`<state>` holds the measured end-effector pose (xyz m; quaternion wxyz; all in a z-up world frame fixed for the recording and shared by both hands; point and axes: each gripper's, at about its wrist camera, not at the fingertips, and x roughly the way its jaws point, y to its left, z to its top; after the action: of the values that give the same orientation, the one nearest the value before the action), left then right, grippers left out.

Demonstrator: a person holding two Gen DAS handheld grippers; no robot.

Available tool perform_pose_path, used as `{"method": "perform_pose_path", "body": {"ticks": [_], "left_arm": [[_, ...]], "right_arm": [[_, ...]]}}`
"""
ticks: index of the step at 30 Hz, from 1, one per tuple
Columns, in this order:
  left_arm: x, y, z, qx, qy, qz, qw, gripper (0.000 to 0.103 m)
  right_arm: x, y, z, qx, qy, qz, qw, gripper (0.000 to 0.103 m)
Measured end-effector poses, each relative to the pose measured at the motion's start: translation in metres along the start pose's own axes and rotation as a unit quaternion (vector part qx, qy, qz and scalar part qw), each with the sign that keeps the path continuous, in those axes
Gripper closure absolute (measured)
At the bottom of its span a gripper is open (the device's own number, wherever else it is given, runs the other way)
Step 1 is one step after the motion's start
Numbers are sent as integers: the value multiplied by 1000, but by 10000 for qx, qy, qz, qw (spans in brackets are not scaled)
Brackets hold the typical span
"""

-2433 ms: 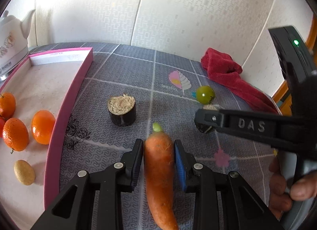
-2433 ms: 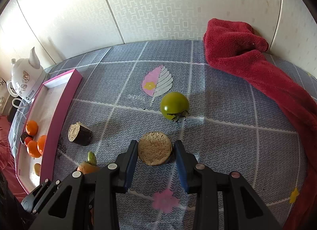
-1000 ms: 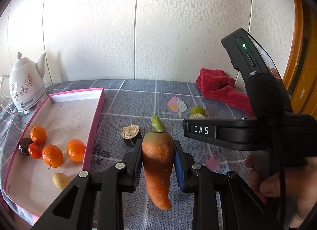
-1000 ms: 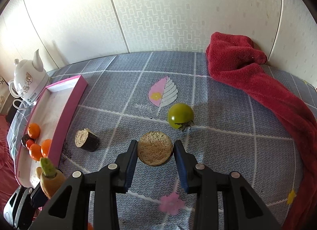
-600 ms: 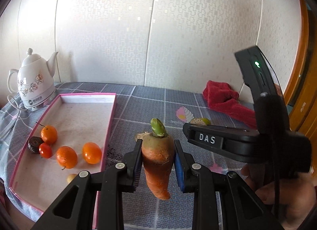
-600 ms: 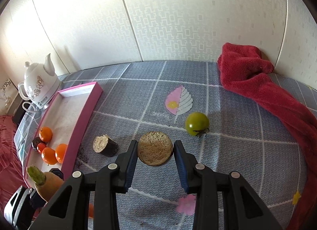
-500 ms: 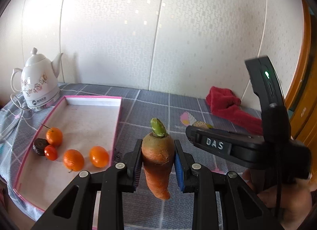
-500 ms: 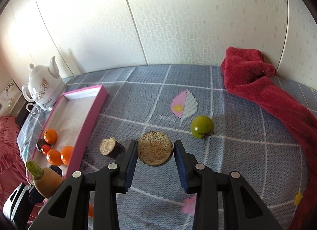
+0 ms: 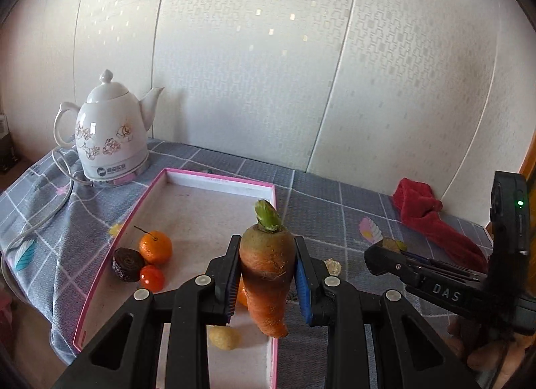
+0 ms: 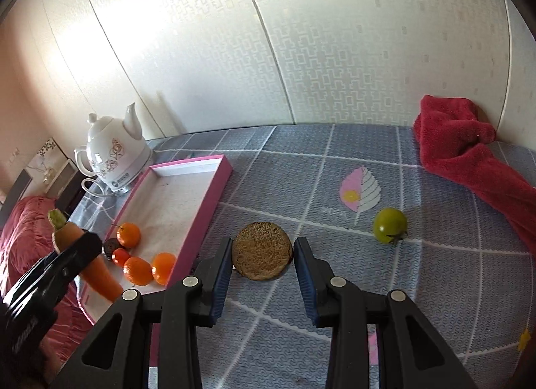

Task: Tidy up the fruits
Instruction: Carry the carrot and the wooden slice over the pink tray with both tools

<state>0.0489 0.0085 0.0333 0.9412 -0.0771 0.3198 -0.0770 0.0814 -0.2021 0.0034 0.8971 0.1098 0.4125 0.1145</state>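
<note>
My left gripper is shut on an orange carrot with a green stub and holds it in the air over the near right edge of the pink tray. The tray holds oranges, a small red tomato, a dark round piece and a small pale potato. My right gripper is shut on a round brown-faced eggplant piece, lifted above the cloth beside the tray. The carrot and left gripper show at its left. A green tomato lies on the cloth.
A white floral teapot with a cord stands behind the tray at the left. A red towel lies at the back right against the wall. Grey patterned cloth covers the table. The table's left edge drops off beside the tray.
Both grippers have lifted and moved left toward the tray with the carrot and the eggplant piece still held. The second eggplant piece on the cloth has gone out of sight.
</note>
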Motion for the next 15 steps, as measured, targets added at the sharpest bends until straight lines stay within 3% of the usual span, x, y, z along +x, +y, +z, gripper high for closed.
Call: {"method": "perform_pose_path", "body": {"ticks": [7,15], "left_arm": [[7,35,-8,-380,116,313,9987,74],[10,59,-9,-801,239,422,9956,74]], "right_arm": [[6,35,-3,-357,108,482,9981,66],[15,77,-16,-935,256,705,9928,66]]}}
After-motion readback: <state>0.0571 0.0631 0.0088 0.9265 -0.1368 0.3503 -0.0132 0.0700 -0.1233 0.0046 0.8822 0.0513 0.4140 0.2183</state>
